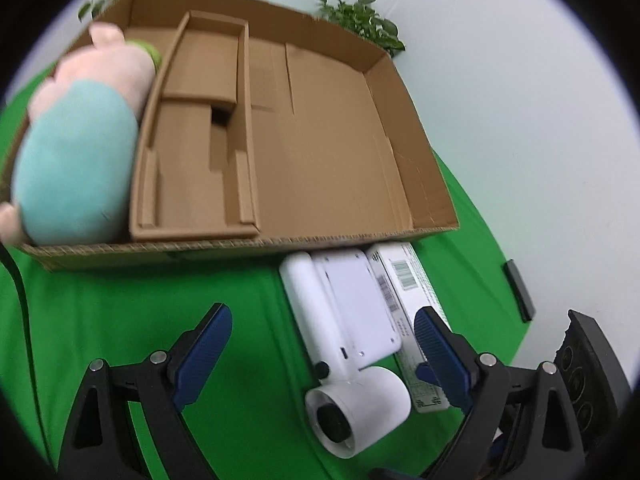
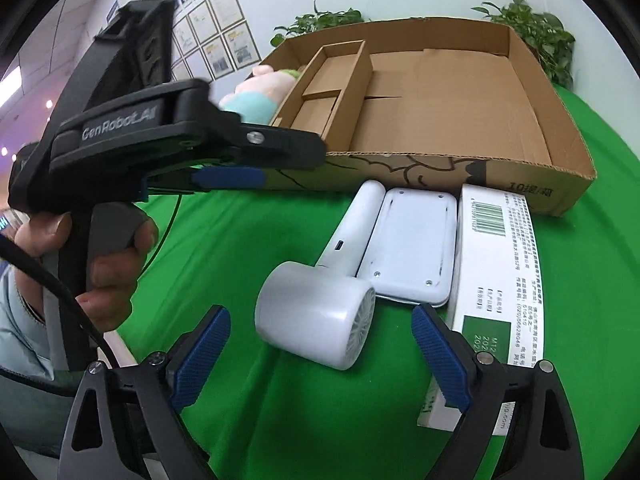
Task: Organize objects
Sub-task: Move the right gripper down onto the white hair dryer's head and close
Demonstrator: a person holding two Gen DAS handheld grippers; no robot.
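An open cardboard box (image 1: 412, 148) (image 2: 560, 120) stands on a green cloth. A pink and teal plush toy (image 1: 76, 152) (image 2: 256, 96) lies in its left end, beside a cardboard insert (image 1: 196, 136) (image 2: 332, 80). In front of the box lie a white hair dryer (image 1: 360, 404) (image 2: 312, 320), a flat white device (image 1: 360, 304) (image 2: 412, 240) and a long white and green carton (image 1: 404, 280) (image 2: 496, 264), side by side. My left gripper (image 1: 323, 314) (image 2: 292, 166) is open above the dryer's handle. My right gripper (image 2: 320, 314) is open, with the dryer's head between its pads (image 2: 200, 356), untouched.
Potted plants (image 1: 360, 20) (image 2: 536, 28) stand behind the box against a white wall. A hand (image 2: 108, 268) holds the left gripper's grip, with a black cable trailing. A black housing (image 1: 588, 364) shows at the right edge. Bare green cloth (image 1: 140, 300) lies left of the dryer.
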